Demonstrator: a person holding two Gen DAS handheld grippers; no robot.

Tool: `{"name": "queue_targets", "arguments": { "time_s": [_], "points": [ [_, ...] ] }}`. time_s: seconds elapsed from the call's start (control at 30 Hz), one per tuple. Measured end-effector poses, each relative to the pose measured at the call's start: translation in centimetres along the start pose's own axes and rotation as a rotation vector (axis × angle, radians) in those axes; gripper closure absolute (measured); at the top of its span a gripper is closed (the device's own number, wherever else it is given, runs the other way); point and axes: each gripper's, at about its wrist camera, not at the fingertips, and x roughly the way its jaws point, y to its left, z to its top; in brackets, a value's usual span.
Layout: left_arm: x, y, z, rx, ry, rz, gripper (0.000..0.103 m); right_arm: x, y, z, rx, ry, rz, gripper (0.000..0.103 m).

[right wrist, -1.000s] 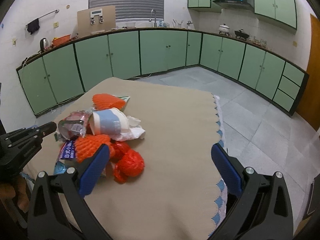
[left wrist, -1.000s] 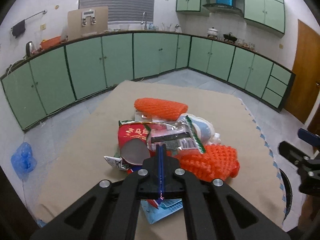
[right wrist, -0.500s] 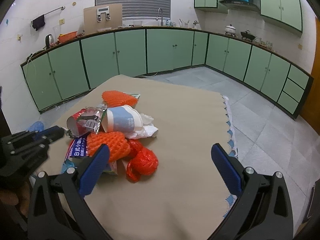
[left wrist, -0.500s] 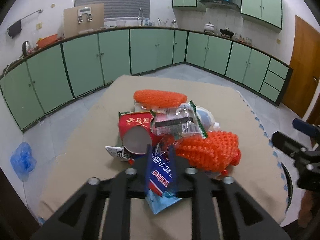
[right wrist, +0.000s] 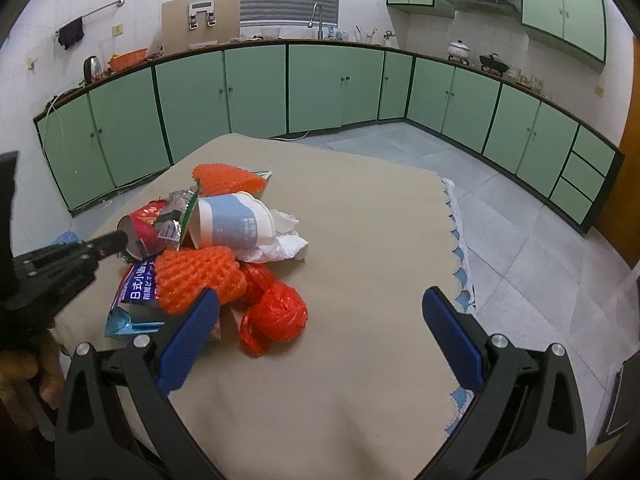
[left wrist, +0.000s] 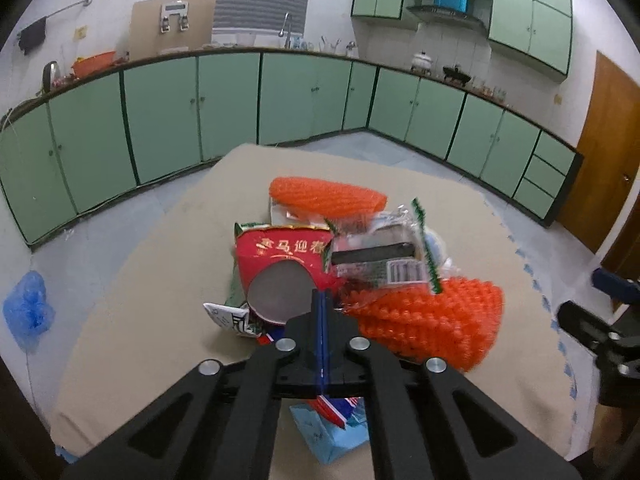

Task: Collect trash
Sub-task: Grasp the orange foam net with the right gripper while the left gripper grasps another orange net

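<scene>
A pile of trash lies on the beige table (left wrist: pixel 132 304): a red paper cup (left wrist: pixel 280 264), a clear snack wrapper (left wrist: pixel 380 256), two orange foam nets (left wrist: pixel 428 320) (left wrist: pixel 324 196), a blue-and-white cup (right wrist: pixel 232 228), a red plastic bag (right wrist: pixel 276 316) and a blue packet (right wrist: pixel 136 280). My left gripper (left wrist: pixel 322 308) is shut at the near edge of the pile, over the blue packet (left wrist: pixel 332 436); I cannot tell whether it pinches anything. My right gripper (right wrist: pixel 320 332) is wide open above the table, its left finger beside the orange net (right wrist: pixel 196 276).
Green cabinets (right wrist: pixel 256 92) line the walls behind the table. A blue bag (left wrist: pixel 26 312) lies on the tiled floor at the left. A wooden door (left wrist: pixel 596 152) stands at the right. The table's scalloped edge (right wrist: pixel 460 264) runs along the right side.
My left gripper opened over the blue packet half a second ago and has shut again, pushed closer to the red cup. The right gripper moved in a little toward the pile.
</scene>
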Motion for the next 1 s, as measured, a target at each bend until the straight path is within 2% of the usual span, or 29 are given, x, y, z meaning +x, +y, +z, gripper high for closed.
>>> {"name": "queue_targets", "arguments": {
  "time_s": [0.07, 0.13, 0.17, 0.27, 0.33, 0.43, 0.53, 0.67, 0.7, 0.73, 0.8, 0.83, 1.0],
  "points": [
    [-0.5, -0.4, 0.1, 0.019, 0.003, -0.005, 0.102, -0.3, 0.1, 0.1, 0.000, -0.007, -0.001, 0.005],
    [-0.7, -0.6, 0.3, 0.016, -0.010, -0.003, 0.074, -0.5, 0.2, 0.2, 0.001, -0.011, 0.003, 0.005],
    [-0.6, -0.9, 0.3, 0.029, -0.016, 0.007, 0.052, -0.5, 0.3, 0.3, 0.000, -0.012, 0.003, 0.005],
    [0.1, -2.2, 0.9, 0.061, -0.001, -0.017, 0.043, -0.7, 0.5, 0.2, -0.004, -0.017, 0.003, 0.005],
    [0.7, -3.4, 1.3, 0.089, -0.001, 0.008, 0.030, -0.6, 0.4, 0.1, -0.001, -0.016, 0.004, 0.005],
    [1.7, -4.3, 1.8, 0.094, 0.004, 0.010, 0.030, 0.0, -0.2, -0.1, 0.017, -0.002, 0.009, 0.005],
    [3.2, -4.4, 2.6, 0.064, 0.025, 0.037, 0.031, 0.4, -0.8, -0.4, 0.032, 0.011, 0.016, 0.005],
    [4.4, -4.5, 2.5, 0.080, 0.053, 0.053, 0.033, 0.5, -1.5, -0.4, 0.047, 0.010, 0.018, 0.005],
    [4.5, -4.6, 2.4, 0.089, 0.055, 0.060, 0.038, 0.5, -1.7, -0.4, 0.048, 0.012, 0.018, 0.005],
    [4.5, -4.7, 2.4, 0.094, 0.055, 0.052, 0.059, 0.7, -1.7, -0.4, 0.049, 0.014, 0.018, 0.005],
    [4.8, -4.6, 2.4, 0.096, 0.071, 0.035, 0.093, 0.7, -1.6, -0.4, 0.052, 0.018, 0.020, 0.005],
    [4.9, -4.5, 2.3, 0.095, 0.070, 0.031, 0.103, 0.7, -1.6, -0.4, 0.051, 0.018, 0.022, 0.005],
    [4.1, -3.9, 1.8, 0.079, 0.043, -0.001, 0.103, 0.0, -1.1, -0.1, 0.030, 0.003, 0.019, 0.005]
  ]
}}
